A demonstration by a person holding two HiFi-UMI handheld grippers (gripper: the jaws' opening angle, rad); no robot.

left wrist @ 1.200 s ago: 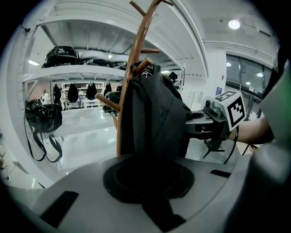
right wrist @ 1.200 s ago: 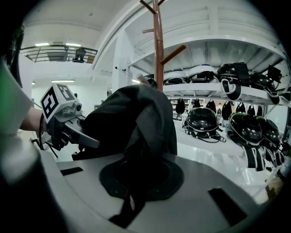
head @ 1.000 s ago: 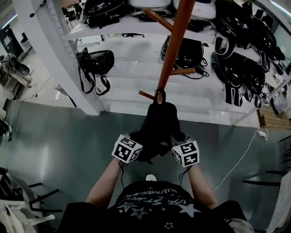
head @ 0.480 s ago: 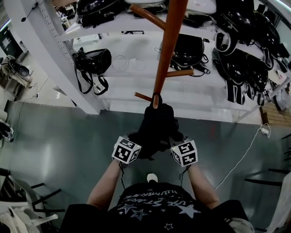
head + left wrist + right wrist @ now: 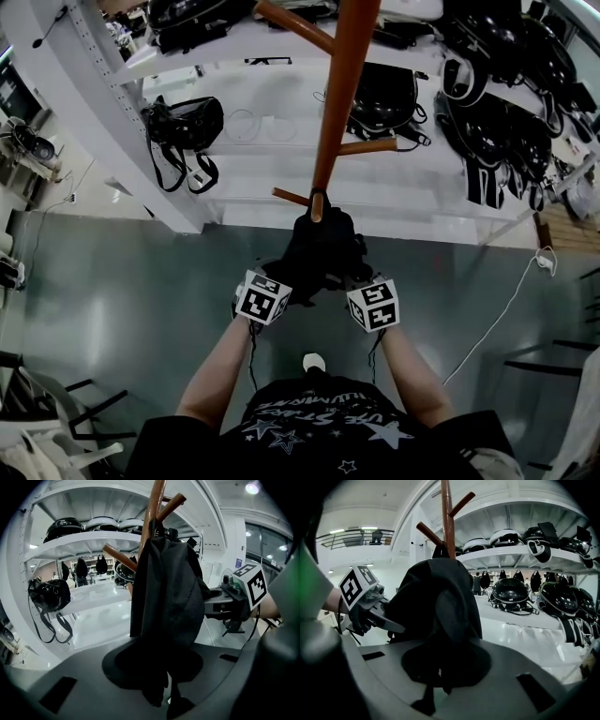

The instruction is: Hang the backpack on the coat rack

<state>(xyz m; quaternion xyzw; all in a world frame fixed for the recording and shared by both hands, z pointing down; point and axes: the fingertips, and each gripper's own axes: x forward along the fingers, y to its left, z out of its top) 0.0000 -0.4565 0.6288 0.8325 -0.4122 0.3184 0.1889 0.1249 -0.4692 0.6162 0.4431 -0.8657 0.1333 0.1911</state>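
A black backpack (image 5: 319, 248) hangs by its top loop from a low peg of the brown wooden coat rack (image 5: 342, 84). My two grippers flank its lower part, the left gripper (image 5: 279, 283) and the right gripper (image 5: 356, 285), with their fingertips hidden in the fabric. In the left gripper view the backpack (image 5: 168, 597) drapes down into the left gripper (image 5: 168, 700). Its jaws are opening and stand slightly apart, fabric still between them. In the right gripper view the right gripper (image 5: 436, 695) pinches the backpack (image 5: 436, 606) as its jaws start opening.
White shelving (image 5: 122, 103) behind the rack carries black helmets (image 5: 502, 141) and a black bag (image 5: 183, 127). A white cable (image 5: 506, 300) trails over the grey floor at right. Chair frames (image 5: 47, 412) stand at the lower left.
Both grippers have sunk and moved in toward the rack. The backpack has bunched up closer under the peg, with its loop still on it.
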